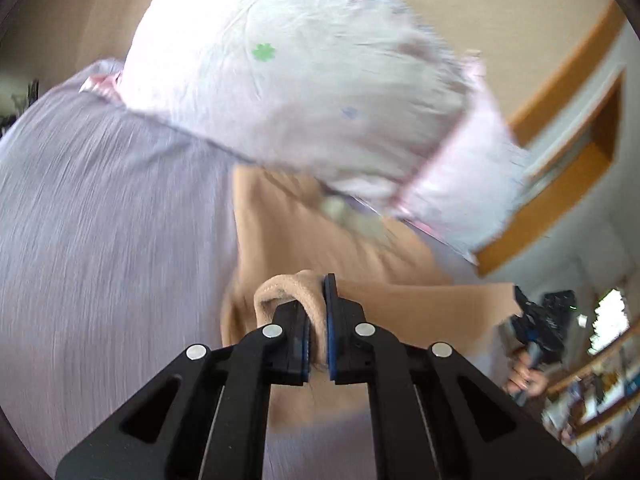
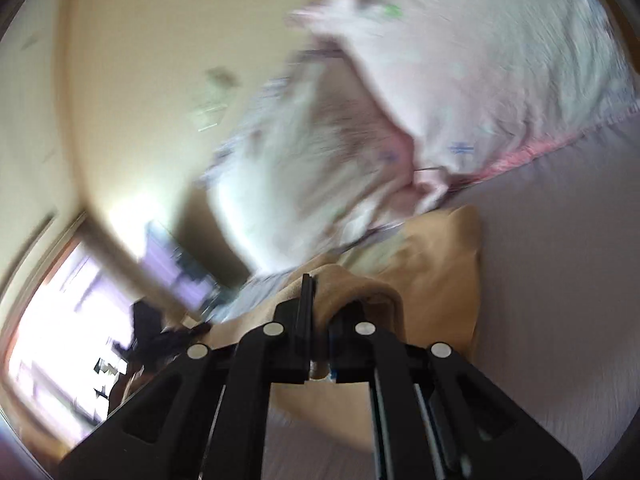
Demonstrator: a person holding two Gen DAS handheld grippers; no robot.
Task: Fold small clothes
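Observation:
A small tan garment [image 1: 304, 236] hangs stretched between my two grippers above a lilac bed sheet [image 1: 100, 220]. My left gripper [image 1: 318, 320] is shut on a bunched edge of it; the cloth loops over the left finger. In the left wrist view the other gripper [image 1: 536, 328] holds the garment's far corner at the right. In the right wrist view my right gripper [image 2: 320, 320] is shut on the tan garment [image 2: 436, 256], which drapes over the right finger. The view is blurred.
A white pillow with small flower prints and a pink trim [image 1: 288, 80] lies on the bed beyond the garment; it also shows in the right wrist view [image 2: 460, 80]. A beige wall, a wooden door frame [image 1: 568, 184] and cluttered shelves [image 1: 600, 384] lie around.

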